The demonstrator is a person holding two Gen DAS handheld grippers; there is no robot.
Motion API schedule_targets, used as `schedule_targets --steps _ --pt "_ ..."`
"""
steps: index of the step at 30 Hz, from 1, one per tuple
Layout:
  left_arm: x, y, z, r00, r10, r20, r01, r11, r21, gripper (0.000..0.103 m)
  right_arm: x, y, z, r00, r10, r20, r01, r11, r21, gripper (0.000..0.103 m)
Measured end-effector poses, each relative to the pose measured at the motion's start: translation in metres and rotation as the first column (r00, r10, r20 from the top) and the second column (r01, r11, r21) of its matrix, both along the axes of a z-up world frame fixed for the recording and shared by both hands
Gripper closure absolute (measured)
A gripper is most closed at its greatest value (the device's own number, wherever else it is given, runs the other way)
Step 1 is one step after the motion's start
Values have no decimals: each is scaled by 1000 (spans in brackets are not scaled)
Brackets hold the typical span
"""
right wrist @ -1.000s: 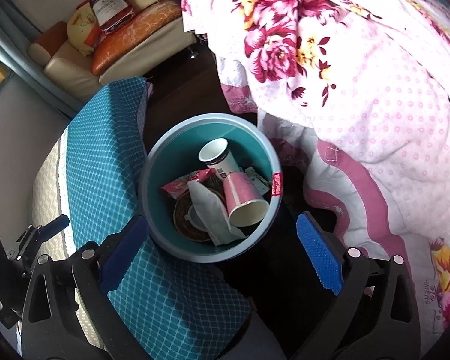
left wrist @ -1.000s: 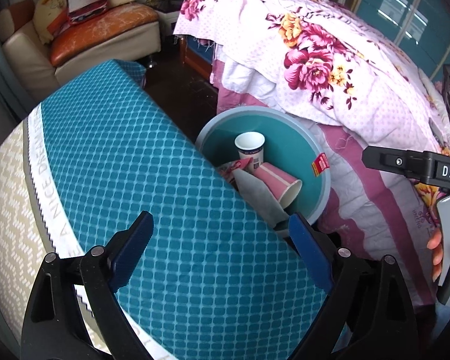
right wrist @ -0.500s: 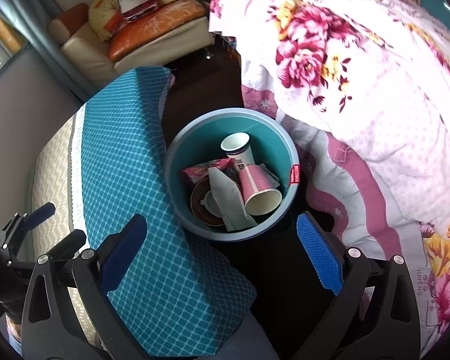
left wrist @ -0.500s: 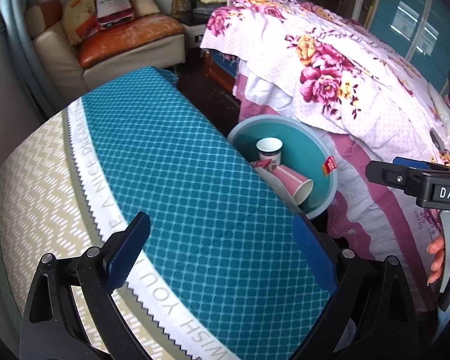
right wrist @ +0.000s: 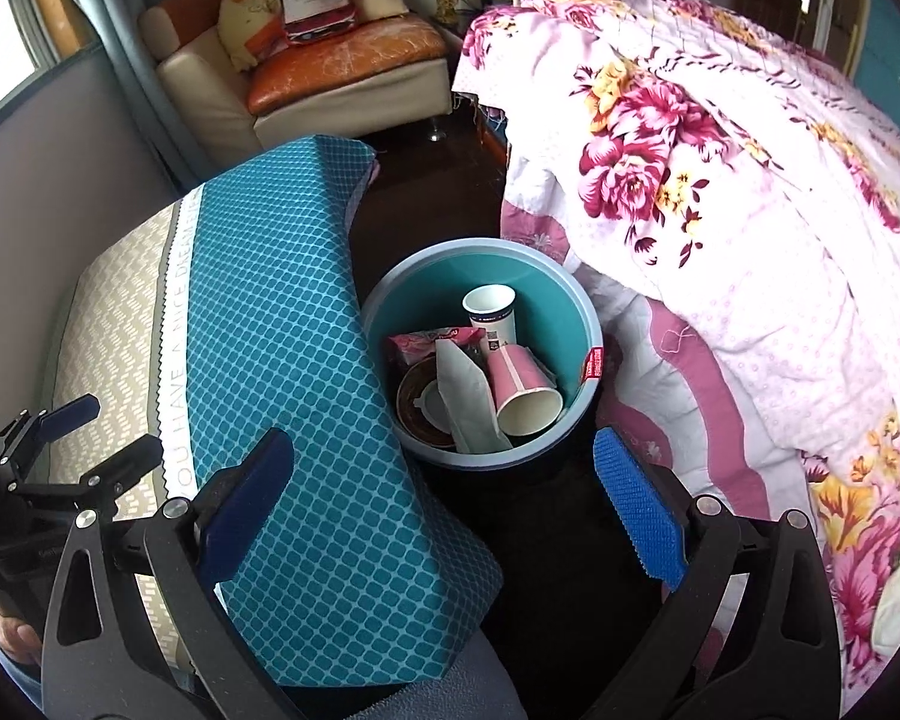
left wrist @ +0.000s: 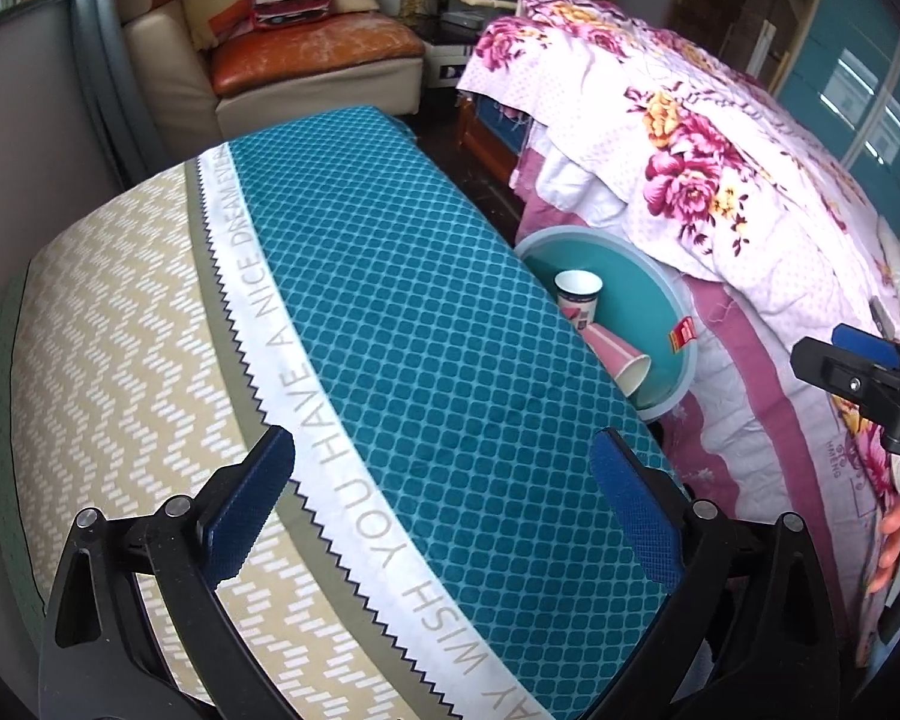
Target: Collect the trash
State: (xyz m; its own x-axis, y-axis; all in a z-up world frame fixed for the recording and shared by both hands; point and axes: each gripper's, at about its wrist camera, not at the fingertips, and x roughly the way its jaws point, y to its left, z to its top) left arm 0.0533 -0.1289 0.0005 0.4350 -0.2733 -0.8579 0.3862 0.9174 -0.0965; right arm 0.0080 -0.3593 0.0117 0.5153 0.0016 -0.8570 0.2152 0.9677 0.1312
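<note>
Pink cup (right wrist: pixel 525 387) lies tilted in bin (right wrist: pixel 384 306), mouth toward camera.

A bed (right wrist: pixel 720 192) heaped with a pink floral quilt (left wrist: pixel 720 180) fills the right side. Opposite it sits a table under a teal-and-beige cloth (left wrist: pixel 360 312) — dark floor (right wrist: pixel 432 180) showing between them. In the far corner, a cream sofa (right wrist: pixel 306 96) with an orange cushion (right wrist: pixel 342 60). Teal panelled doors (left wrist: pixel 864 96) stand behind the bed — daylight comes from the left.
</note>
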Motion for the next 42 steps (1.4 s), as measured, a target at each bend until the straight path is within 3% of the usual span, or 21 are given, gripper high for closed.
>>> schedule_targets --steps 16,28,42 --pt "-1 23 -13 998 59 -18 -59 998 -1 4 2 26 -16 997 81 -18 -81 997 -6 7" --pt "15 27 -27 996 77 -48 -78 997 -8 4 18 21 -29 996 73 -44 -73 997 4 7" --pt "22 28 -30 995 95 -3 -95 995 14 4 35 10 -42 997 40 -59 -38 999 26 7"
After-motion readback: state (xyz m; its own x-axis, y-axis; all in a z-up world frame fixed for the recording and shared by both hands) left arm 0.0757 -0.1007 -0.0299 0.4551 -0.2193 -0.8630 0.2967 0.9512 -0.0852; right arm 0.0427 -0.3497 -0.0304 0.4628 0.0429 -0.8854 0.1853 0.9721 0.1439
